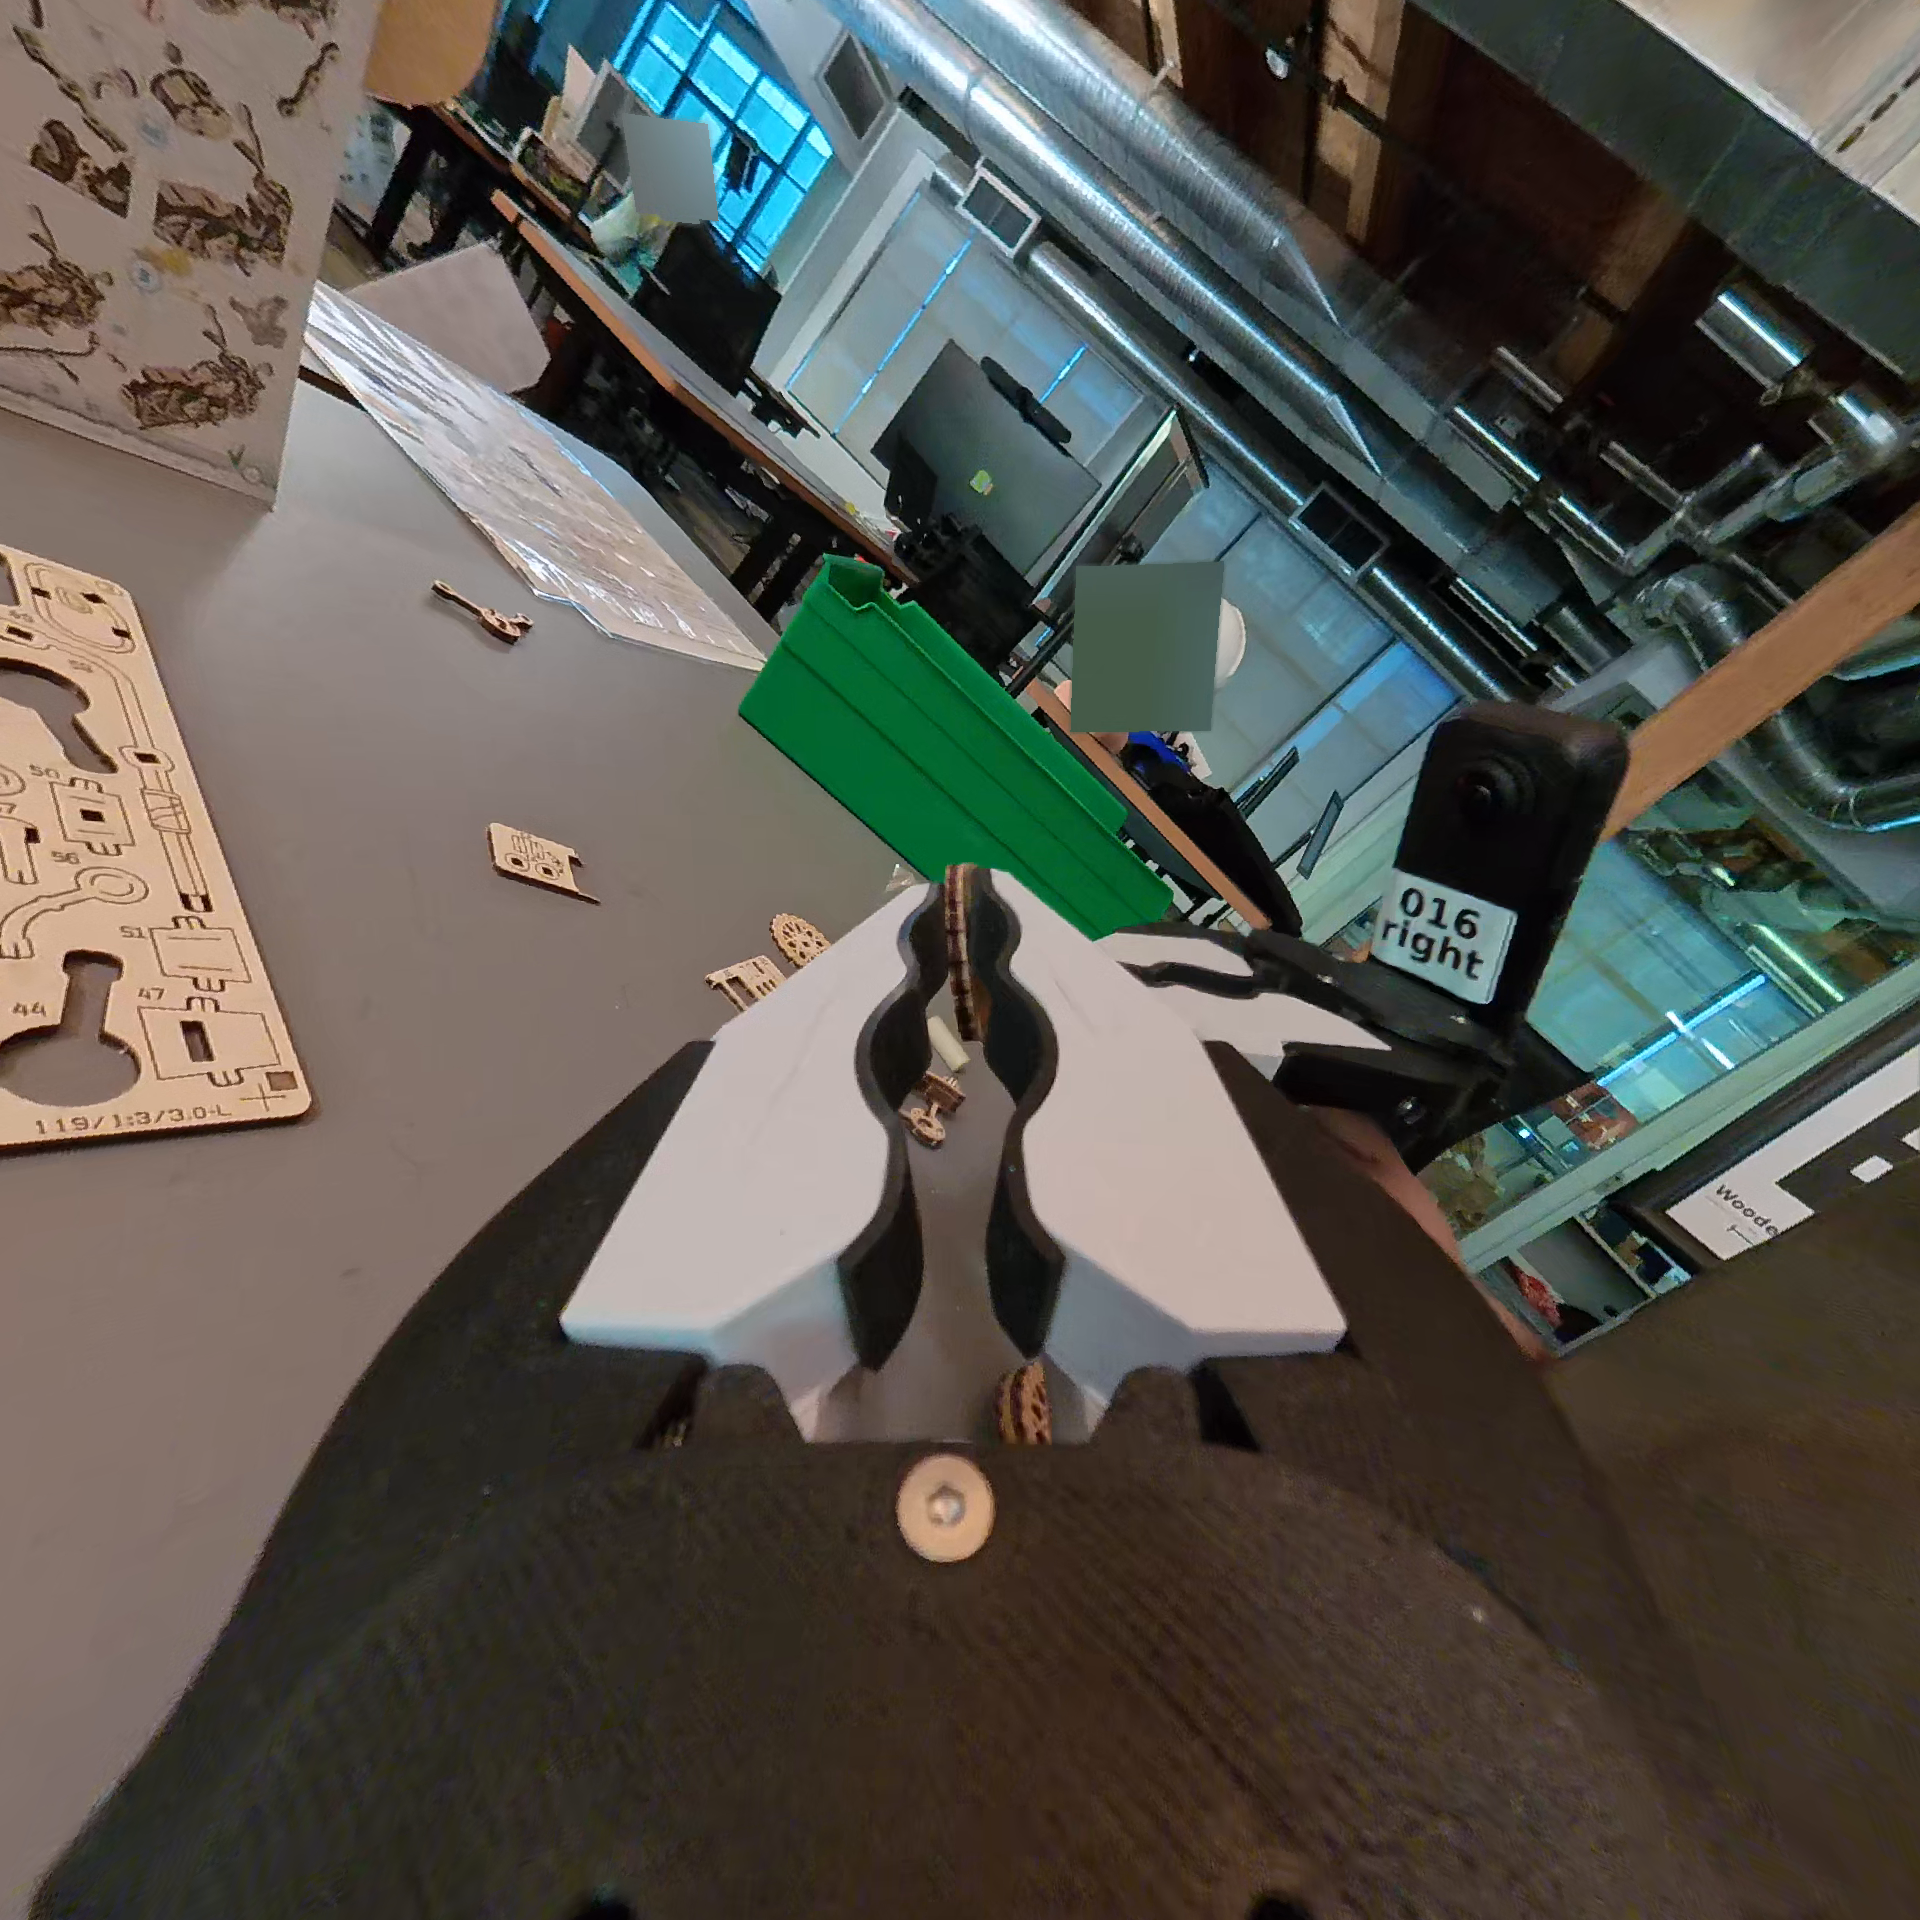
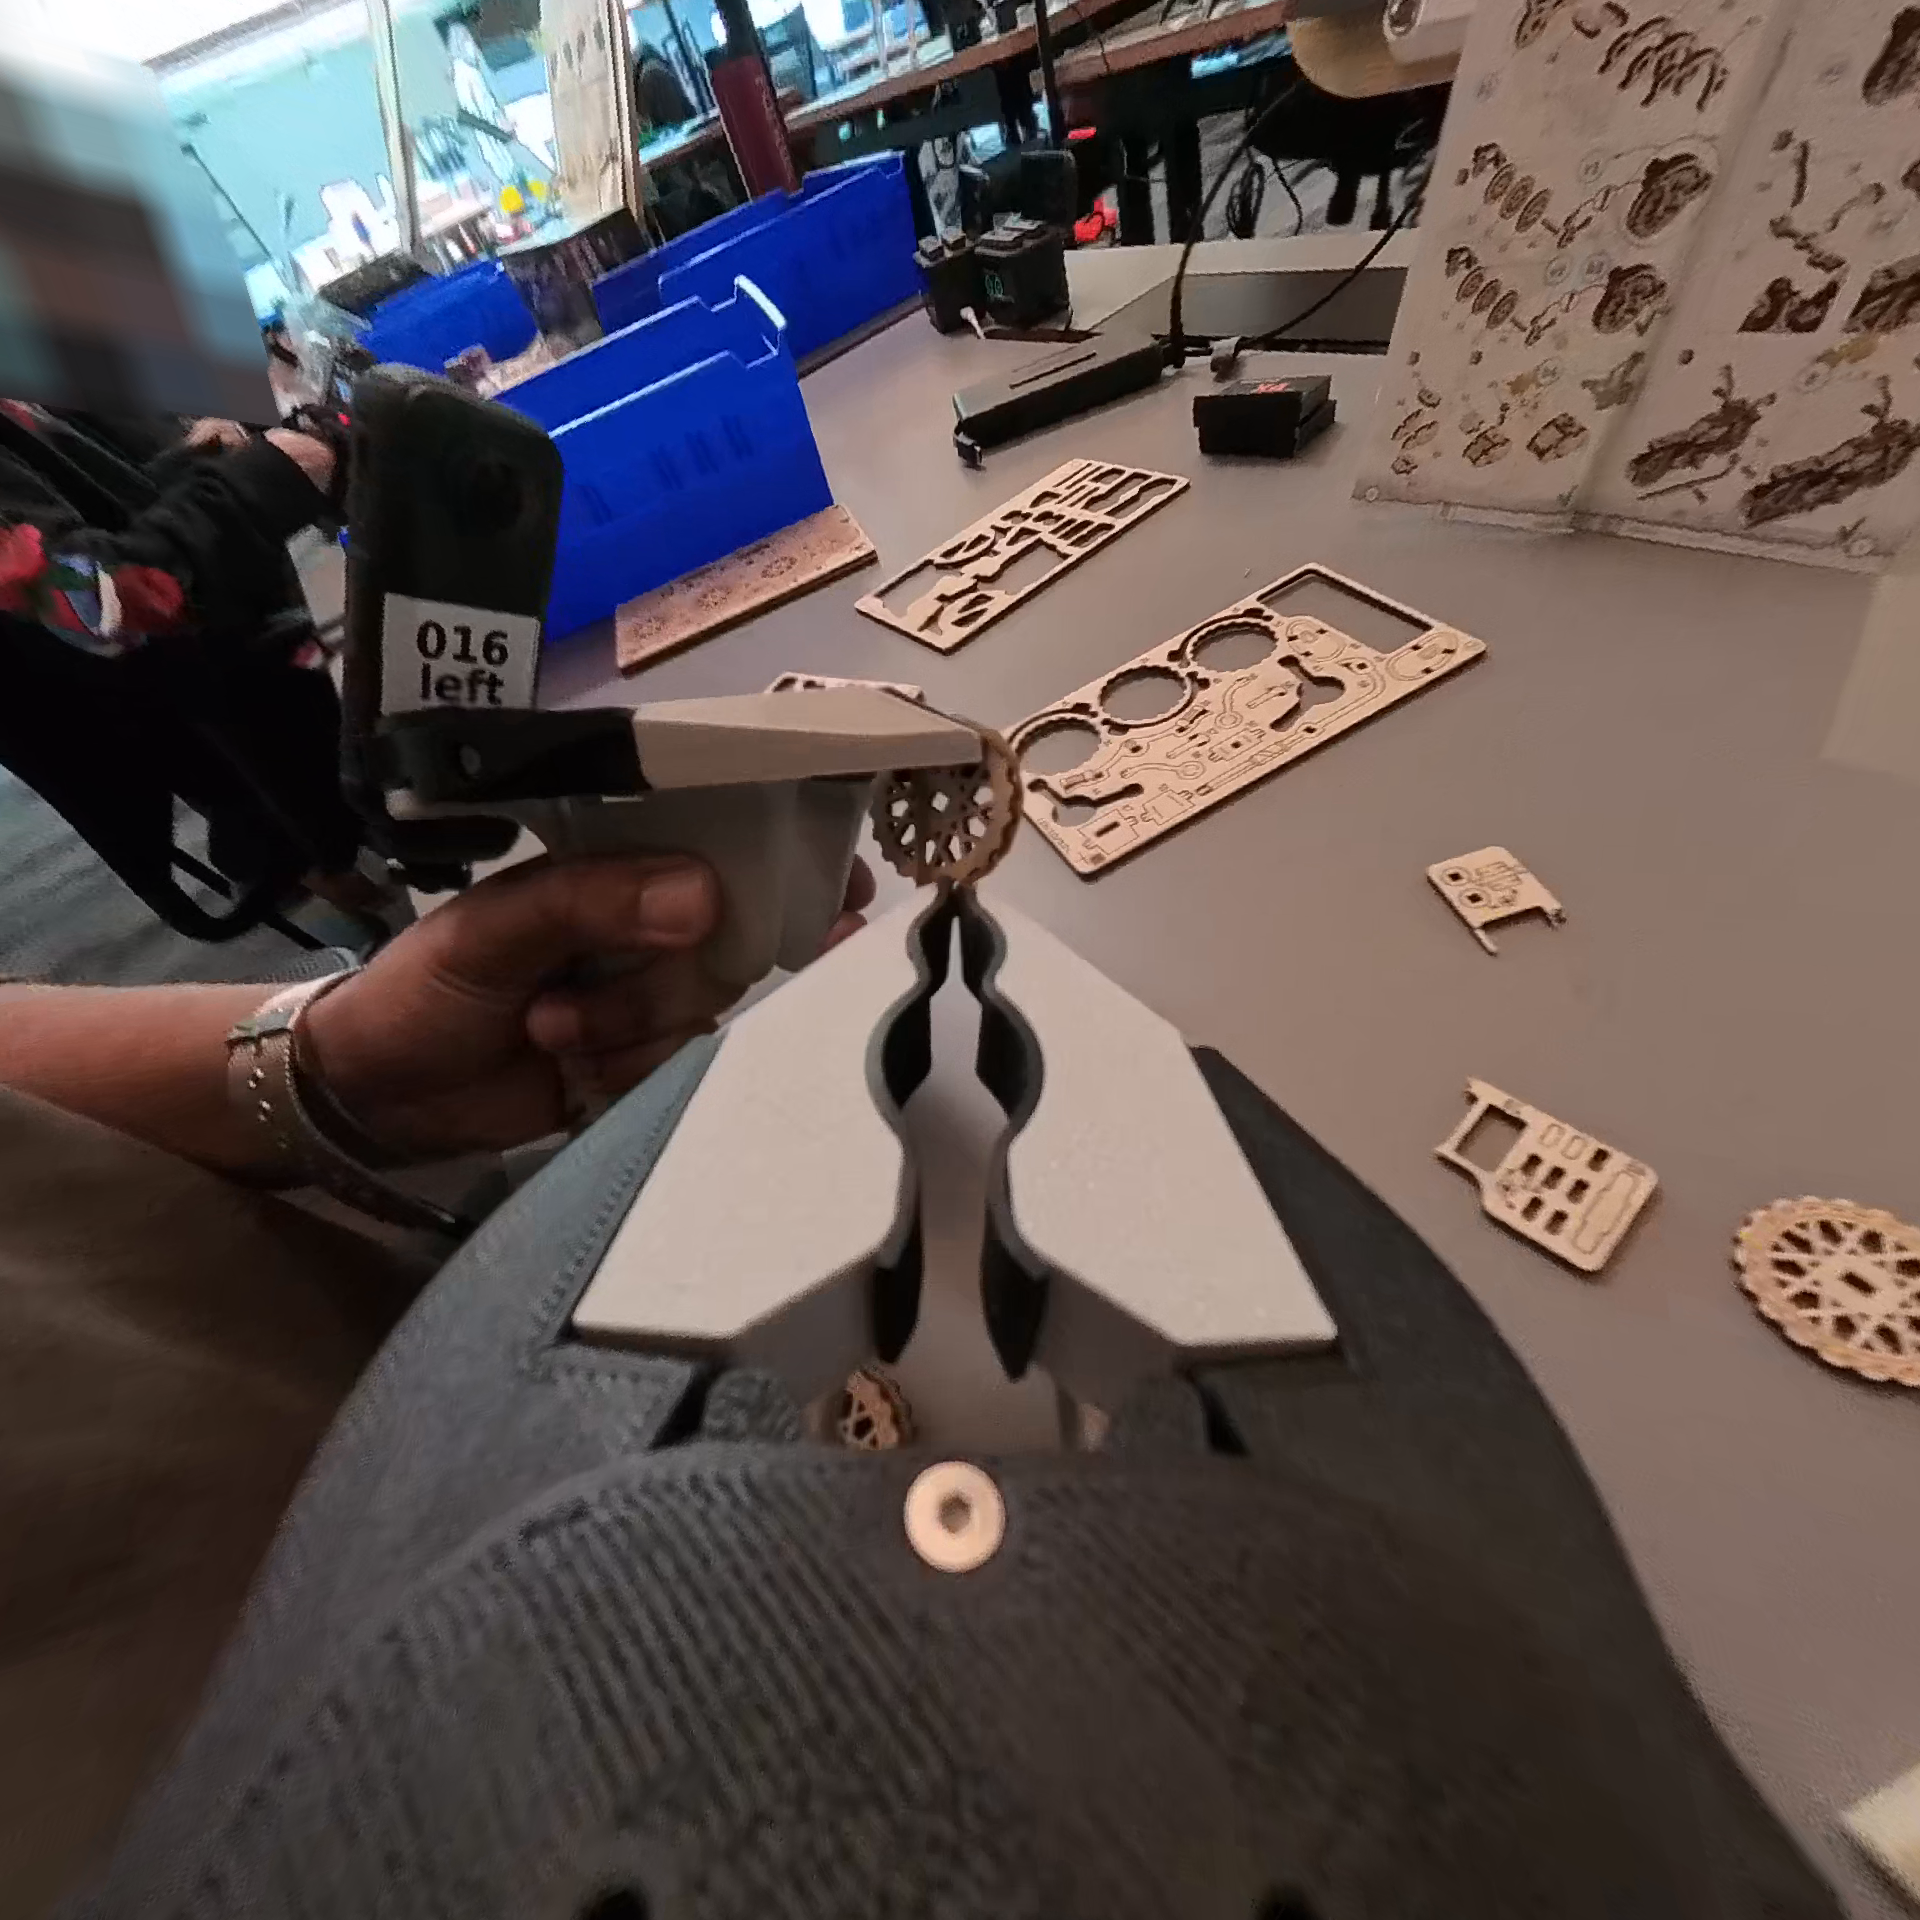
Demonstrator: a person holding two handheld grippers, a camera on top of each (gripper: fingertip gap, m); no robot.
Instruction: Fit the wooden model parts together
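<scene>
gear (image 2: 943, 831): pale laser-cut wood | table (image 2: 1299, 935): matt grey | bin (image 1: 935, 758): green plastic

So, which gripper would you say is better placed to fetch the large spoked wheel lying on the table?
Right, probably: the large spoked wheel lies to the side of the right gripper, while the left gripper is shut on a small gear.

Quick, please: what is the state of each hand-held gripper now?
Left hand-held gripper: closed on the wooden gear wheel.
Right hand-held gripper: closed, pinching the same wheel's lower rim.
</scene>
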